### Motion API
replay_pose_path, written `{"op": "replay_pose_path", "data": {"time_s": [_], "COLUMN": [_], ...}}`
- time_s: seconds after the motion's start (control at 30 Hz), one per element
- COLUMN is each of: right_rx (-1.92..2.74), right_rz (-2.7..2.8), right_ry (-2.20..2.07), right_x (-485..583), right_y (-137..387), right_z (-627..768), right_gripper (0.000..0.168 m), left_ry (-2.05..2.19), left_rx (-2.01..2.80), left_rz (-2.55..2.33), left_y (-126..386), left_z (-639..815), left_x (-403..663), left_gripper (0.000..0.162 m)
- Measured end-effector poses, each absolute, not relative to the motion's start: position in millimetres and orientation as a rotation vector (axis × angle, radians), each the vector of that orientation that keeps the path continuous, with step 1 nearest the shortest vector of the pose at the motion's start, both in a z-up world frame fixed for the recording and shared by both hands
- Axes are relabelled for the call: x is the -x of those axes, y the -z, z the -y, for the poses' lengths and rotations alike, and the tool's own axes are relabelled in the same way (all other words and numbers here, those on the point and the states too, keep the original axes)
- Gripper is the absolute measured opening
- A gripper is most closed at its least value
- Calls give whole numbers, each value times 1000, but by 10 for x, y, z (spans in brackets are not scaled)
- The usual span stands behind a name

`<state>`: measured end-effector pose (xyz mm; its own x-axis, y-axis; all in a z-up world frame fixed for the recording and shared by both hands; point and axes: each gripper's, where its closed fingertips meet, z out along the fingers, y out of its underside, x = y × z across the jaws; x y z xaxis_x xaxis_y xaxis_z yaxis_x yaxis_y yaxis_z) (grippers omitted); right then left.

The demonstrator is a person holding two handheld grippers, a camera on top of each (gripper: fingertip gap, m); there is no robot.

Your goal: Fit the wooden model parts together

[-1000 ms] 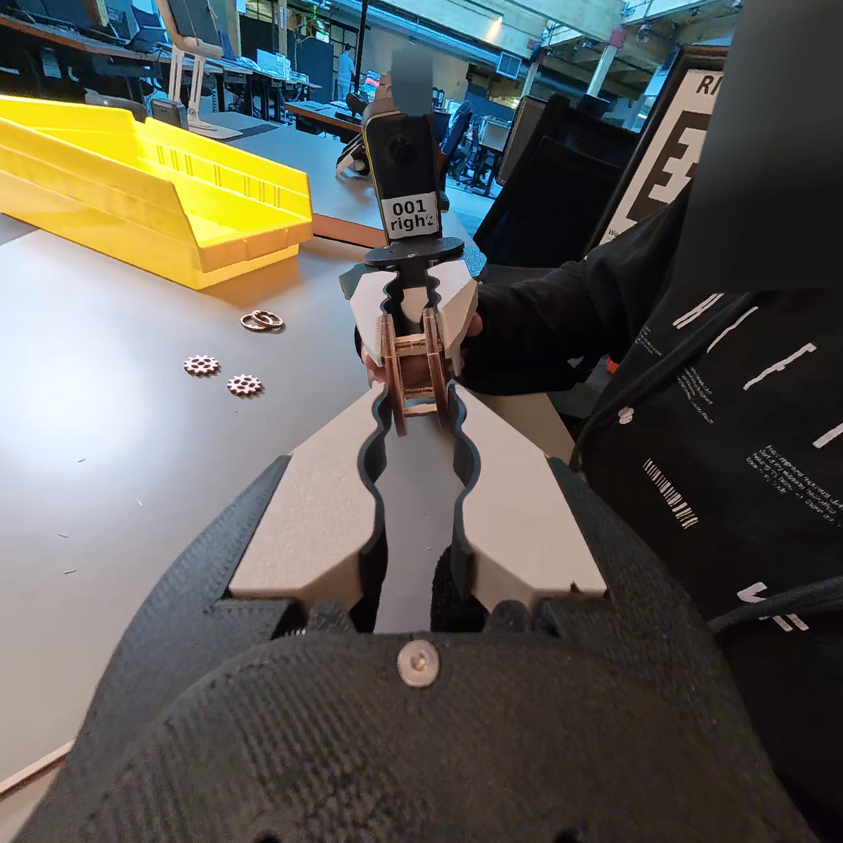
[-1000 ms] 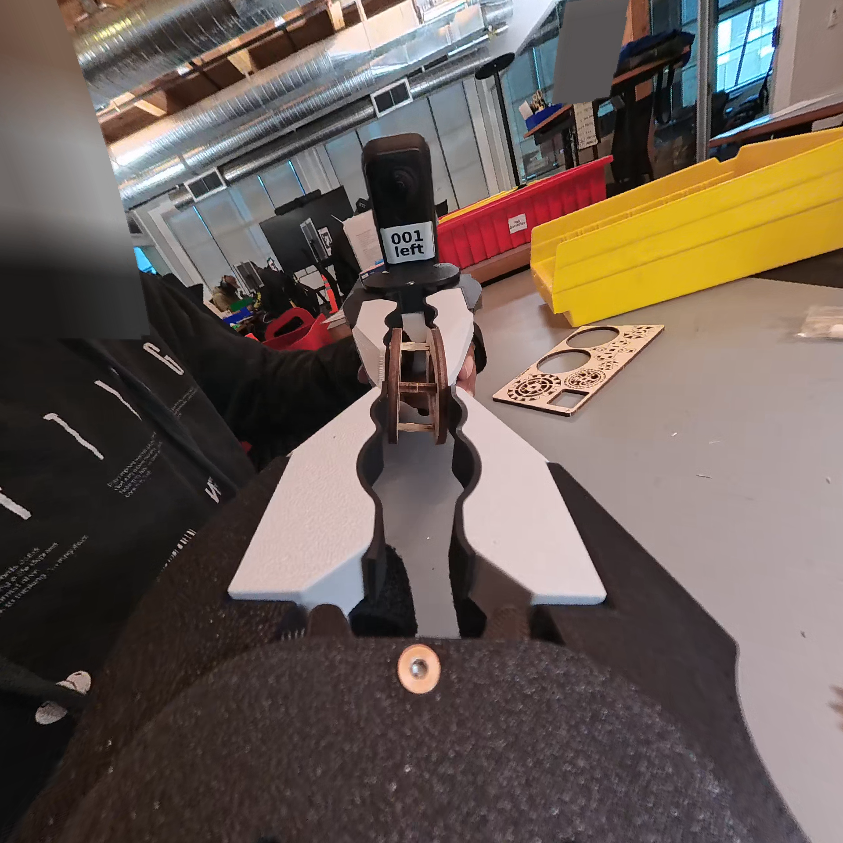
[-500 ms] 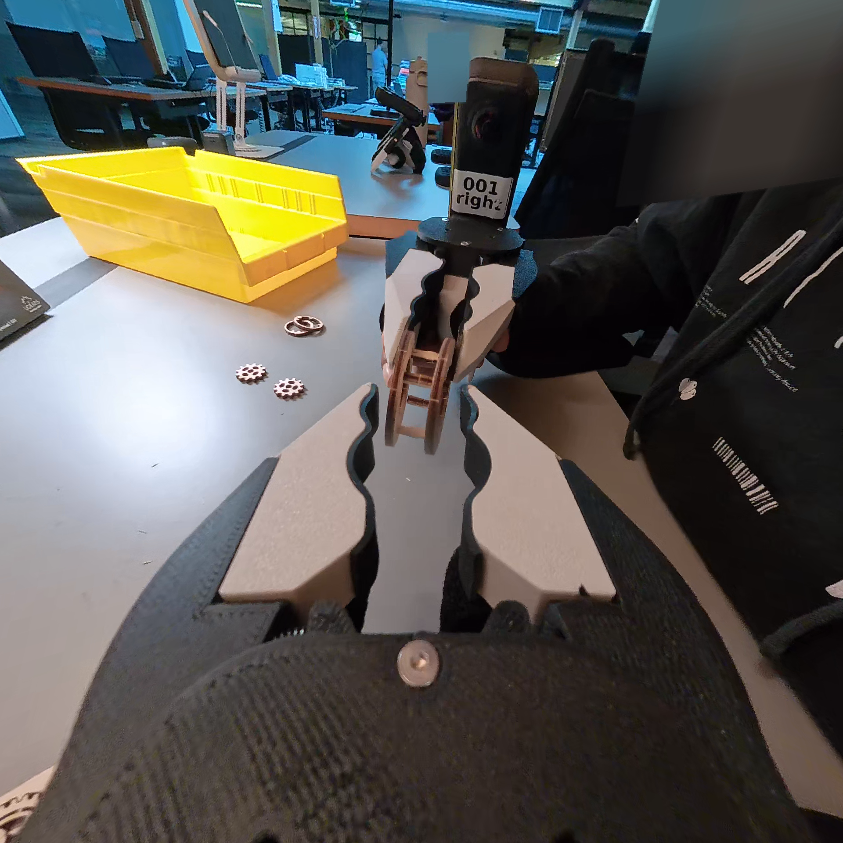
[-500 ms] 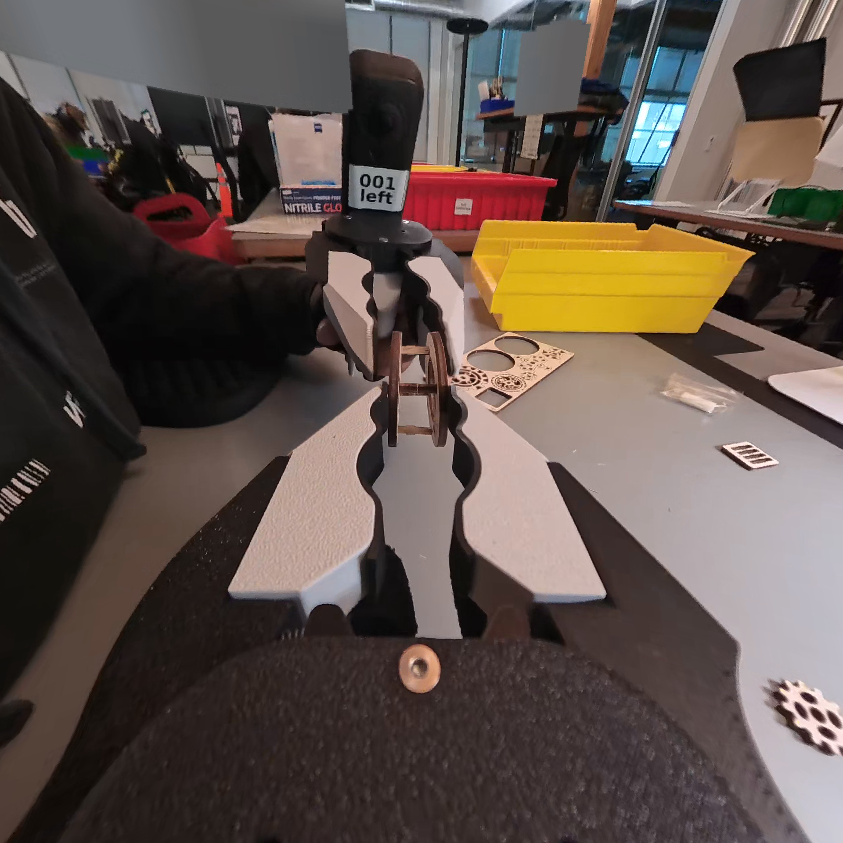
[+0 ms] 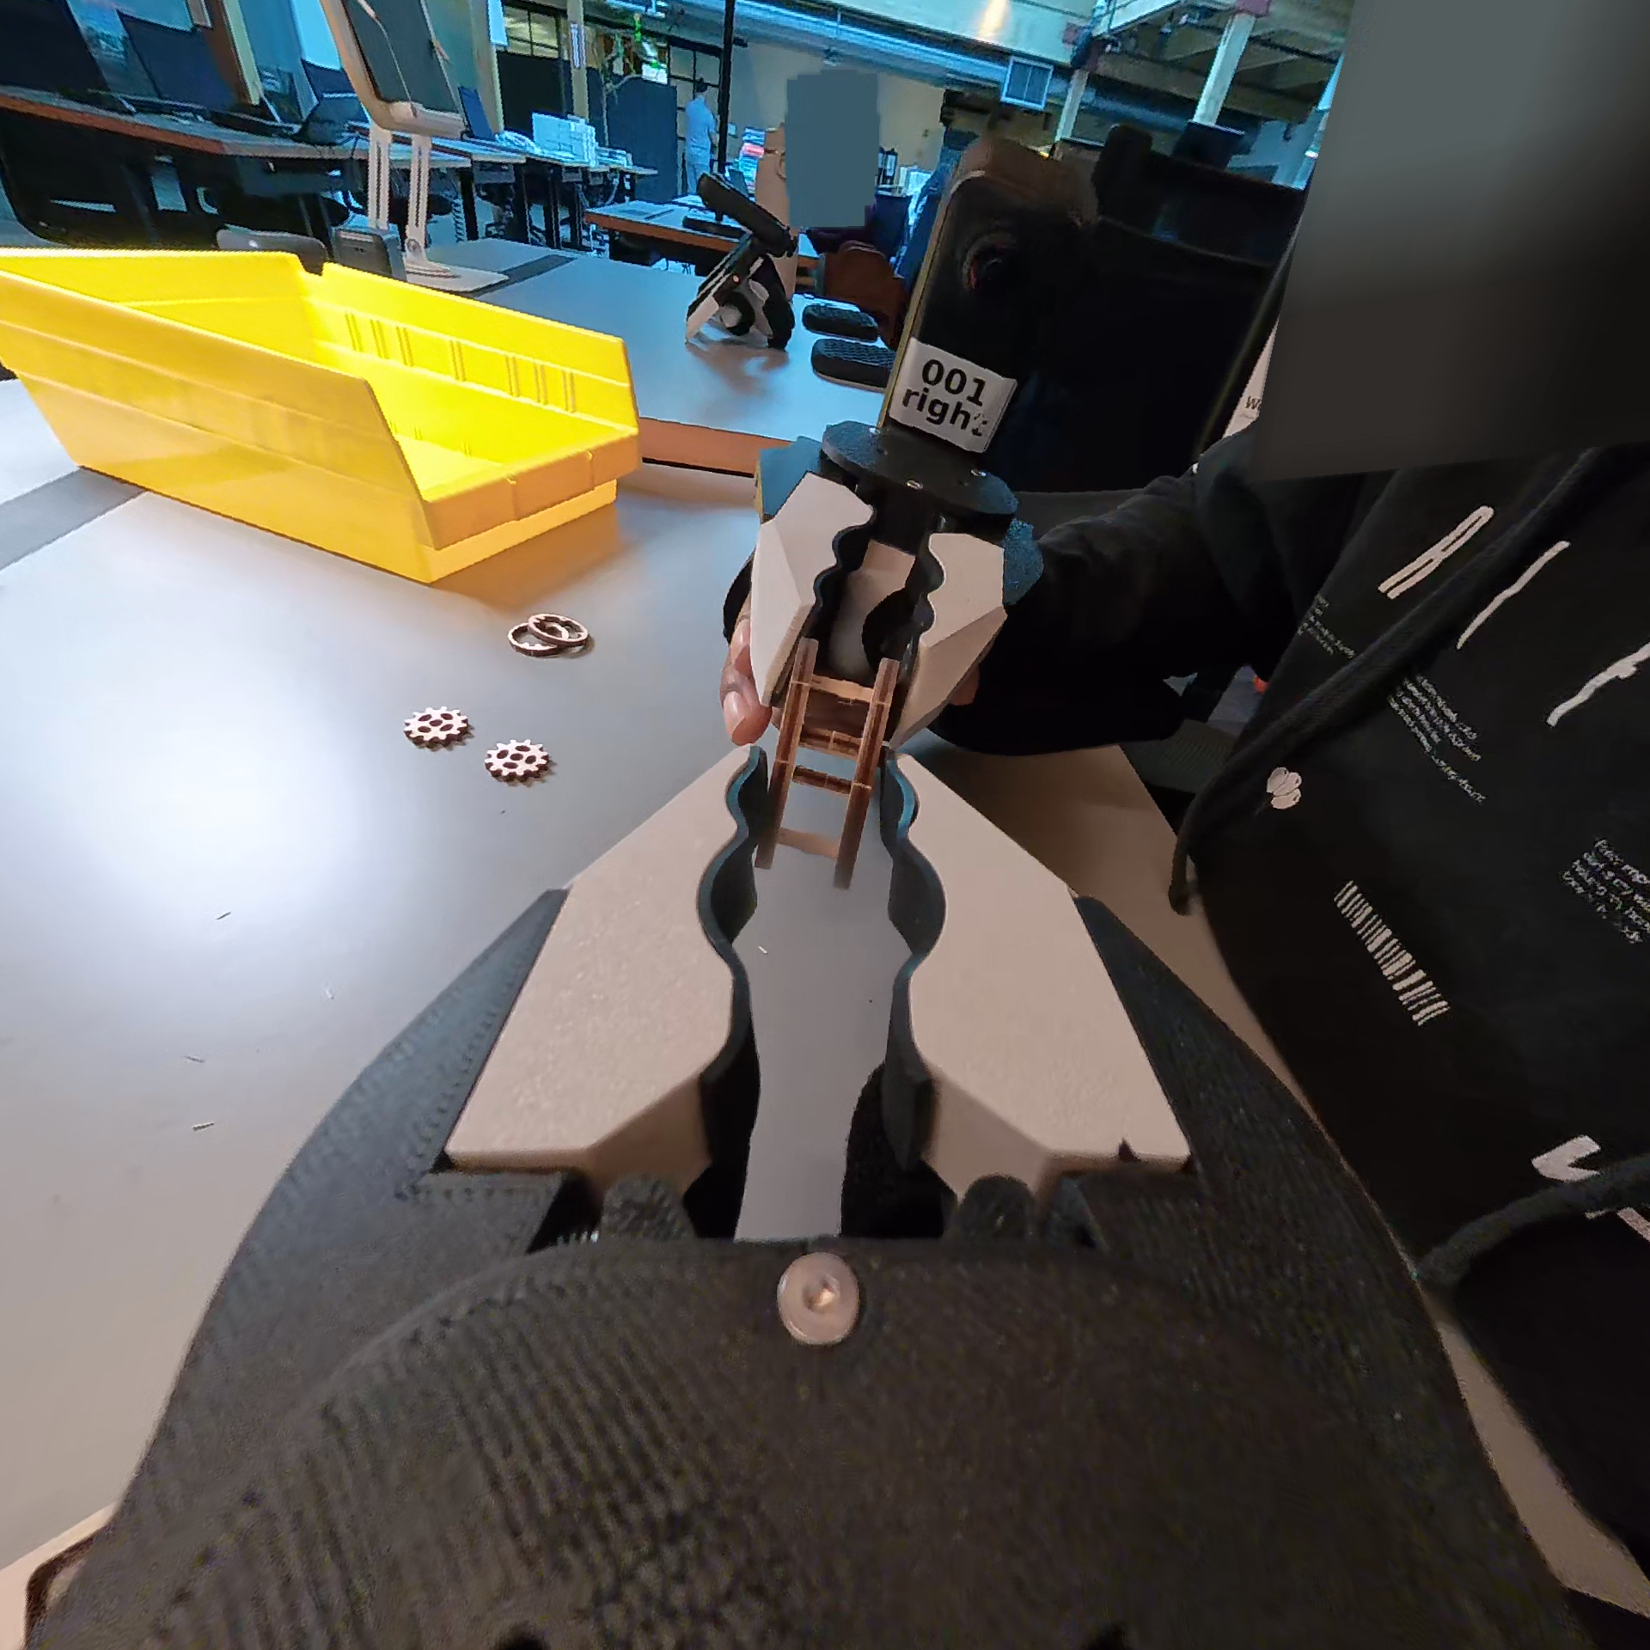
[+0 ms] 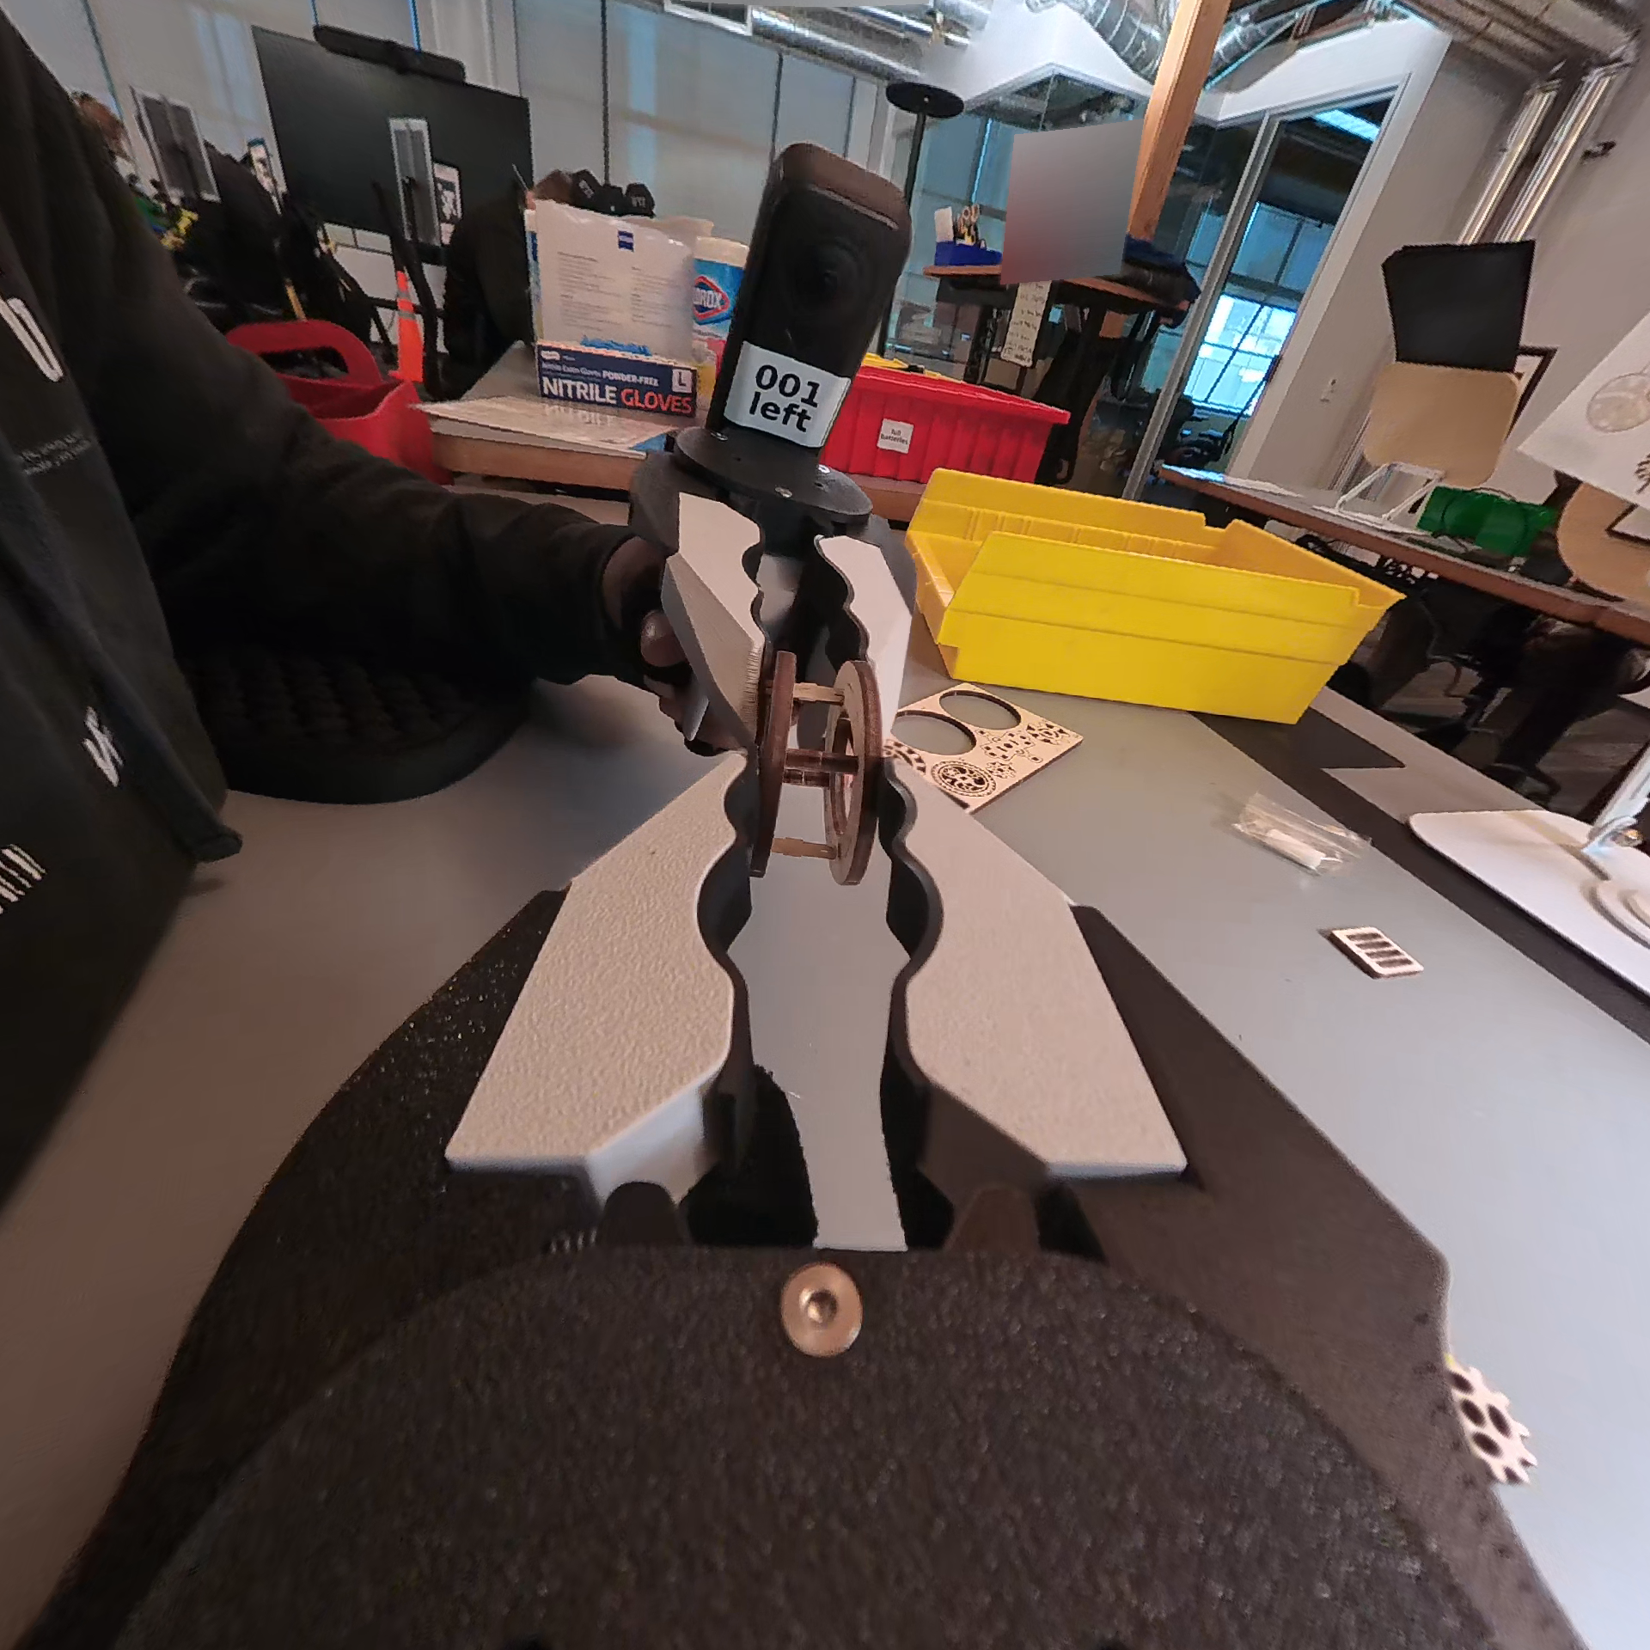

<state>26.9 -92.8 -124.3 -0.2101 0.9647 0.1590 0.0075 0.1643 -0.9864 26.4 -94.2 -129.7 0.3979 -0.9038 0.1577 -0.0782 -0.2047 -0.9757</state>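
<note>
A small wooden wheel assembly (image 5: pixel 826 768), two discs joined by thin rungs, hangs a little above the grey table (image 5: pixel 223 893) between both grippers. My left gripper (image 5: pixel 821 781) is closed around it from the near side, fingertips against both discs. My right gripper (image 5: pixel 839 687) grips its far end, facing mine. In the right wrist view the same wheel assembly (image 6: pixel 817 777) sits between my right gripper's (image 6: pixel 817 772) fingertips, and the left gripper (image 6: pixel 795 687) meets it from the far side, its left finger against one disc.
Two small wooden gears (image 5: pixel 437 728) and two rings (image 5: pixel 549 636) lie on the table's left side near a yellow bin (image 5: pixel 357 420). A cut-out wooden sheet (image 6: pixel 991 750), a small plastic bag (image 6: pixel 1295 830), a slotted chip (image 6: pixel 1375 951) and another gear (image 6: pixel 1487 1437) lie to the right. A person's black sleeve (image 6: pixel 312 580) stands close. My left and right fingertips are right by each other.
Half a second ago my left gripper was open and drawn back from the wheel assembly; now it is closed on it again. The right gripper has kept hold throughout.
</note>
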Motion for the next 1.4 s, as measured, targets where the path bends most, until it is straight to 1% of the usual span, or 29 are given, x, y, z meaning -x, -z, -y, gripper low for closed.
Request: {"op": "replay_pose_path", "data": {"time_s": [0.27, 0.37, 0.4, 0.43, 0.73, 0.8, 0.83, 0.9, 0.93, 1.4], "right_rx": [1047, 1097, 1109, 1112, 1138, 1126, 1124, 1119, 1108, 1100], "right_rz": [1418, 1421, 1424, 1428, 1437, 1436, 1442, 1446, 1447, 1412], "right_ry": [-1282, -1345, -1370, -1393, -1352, -1343, -1338, -1306, -1295, -1169], "right_x": [-249, -244, -245, -251, -237, -240, -240, -240, -245, -227], "right_y": [1236, 1273, 1279, 1278, 1301, 1291, 1296, 1312, 1309, 1306], "right_z": [909, 905, 913, 930, 903, 905, 909, 893, 893, 805], "right_gripper": [25, 33, 32, 25, 24, 23, 24, 24, 23, 24], "left_ry": [943, 938, 935, 929, 1024, 1055, 1069, 1096, 1107, 1250], "left_rx": [1563, 1548, 1546, 1547, 1600, 1600, 1604, 1622, 1627, 1724], "left_rz": [-901, -910, -913, -918, -850, -826, -812, -816, -810, -594], "left_y": [1266, 1251, 1251, 1260, 1299, 1288, 1281, 1303, 1307, 1291], "left_z": [943, 956, 958, 958, 930, 922, 912, 922, 922, 813], "left_x": [-260, -270, -275, -279, -265, -248, -236, -238, -243, -221], "left_gripper": [21, 21, 21, 21, 24, 32, 32, 25, 25, 26]}}
